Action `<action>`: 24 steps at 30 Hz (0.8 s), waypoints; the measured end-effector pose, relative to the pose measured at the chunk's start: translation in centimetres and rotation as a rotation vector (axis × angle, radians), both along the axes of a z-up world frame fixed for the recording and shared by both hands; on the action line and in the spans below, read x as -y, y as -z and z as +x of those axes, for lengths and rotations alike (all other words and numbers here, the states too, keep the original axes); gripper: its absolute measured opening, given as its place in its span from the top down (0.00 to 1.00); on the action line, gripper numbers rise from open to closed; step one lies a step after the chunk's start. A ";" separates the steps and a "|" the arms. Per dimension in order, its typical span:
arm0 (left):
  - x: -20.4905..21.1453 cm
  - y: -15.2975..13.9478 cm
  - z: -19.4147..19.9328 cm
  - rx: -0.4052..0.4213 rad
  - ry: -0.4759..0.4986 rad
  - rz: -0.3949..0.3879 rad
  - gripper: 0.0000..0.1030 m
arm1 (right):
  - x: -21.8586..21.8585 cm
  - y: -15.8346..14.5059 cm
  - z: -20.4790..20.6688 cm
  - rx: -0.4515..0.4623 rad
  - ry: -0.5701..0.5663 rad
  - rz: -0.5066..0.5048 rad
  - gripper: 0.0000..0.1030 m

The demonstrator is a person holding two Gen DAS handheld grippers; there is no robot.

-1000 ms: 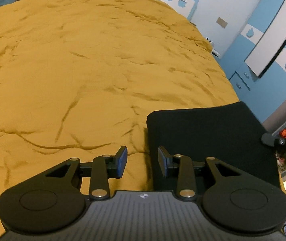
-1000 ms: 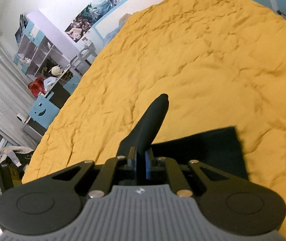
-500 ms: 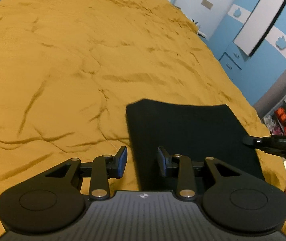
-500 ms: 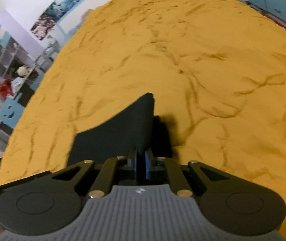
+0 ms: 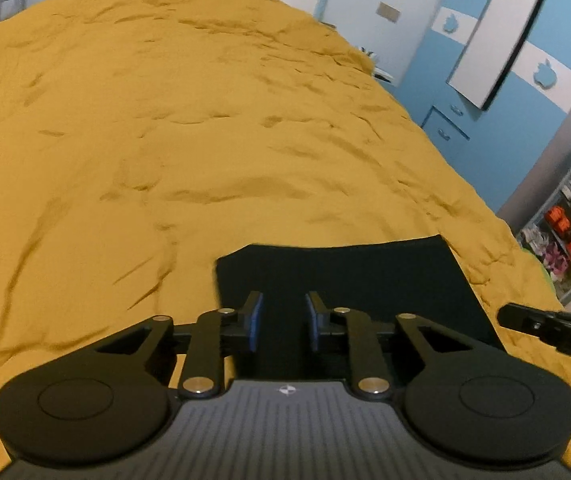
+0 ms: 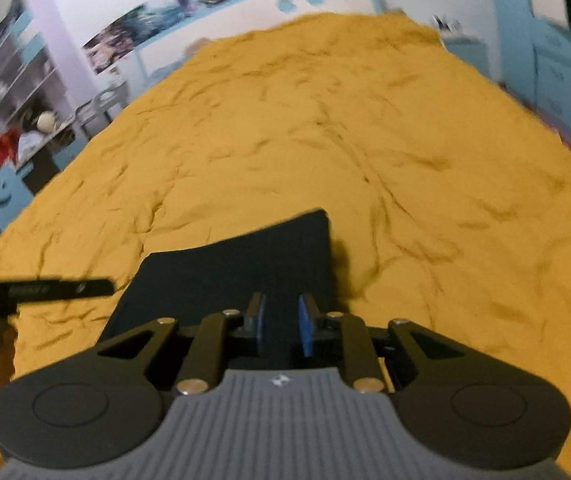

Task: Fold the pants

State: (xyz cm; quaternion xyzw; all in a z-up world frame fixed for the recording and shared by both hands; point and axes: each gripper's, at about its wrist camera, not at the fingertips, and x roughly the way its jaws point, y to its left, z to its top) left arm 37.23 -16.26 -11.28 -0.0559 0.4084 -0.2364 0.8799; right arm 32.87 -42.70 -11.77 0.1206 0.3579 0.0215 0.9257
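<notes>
Rumpled mustard bedspread [image 5: 205, 128]; flat rectangular black pants [image 5: 345, 276].

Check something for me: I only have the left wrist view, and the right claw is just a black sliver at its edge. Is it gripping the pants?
Observer: No. In the right wrist view the right claw is open. Its blue pads are apart with nothing between them, and it points out over the pants.
Operator: Do the pants lie flat on that side?
Observer: Yes. They are a flat dark rectangle on the yellow blanket, and the far right corner is neat.
Operator: Anything to the left of the bed?
Observer: A shelf unit stands against the wall, with something red and something round and white below it.
</notes>
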 end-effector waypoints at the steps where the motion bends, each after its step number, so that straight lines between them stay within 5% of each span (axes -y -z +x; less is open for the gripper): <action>1: 0.5 0.4 0.3 0.012 0.001 0.016 0.79 | -0.1 0.3 0.8 0.001 0.002 -0.013 0.86; 4: 1.8 1.7 1.5 0.039 -0.011 0.093 0.80 | 0.5 1.9 2.9 -0.017 0.034 -0.015 0.86; 7: 1.9 3.0 2.6 0.026 -0.033 0.116 0.80 | 1.3 4.0 4.4 -0.067 0.060 -0.014 0.97; 12: 1.7 3.4 2.9 0.025 -0.057 0.142 0.80 | 1.0 4.5 4.0 -0.080 0.086 -0.044 0.97; 14: 1.7 2.5 2.2 0.026 -0.060 0.159 0.80 | 0.6 3.6 3.2 -0.079 0.097 -0.077 0.88; 24: 0.5 -1.2 -7.6 -0.043 0.035 0.161 0.80 | -3.4 1.3 -4.3 -0.051 0.006 -0.121 0.81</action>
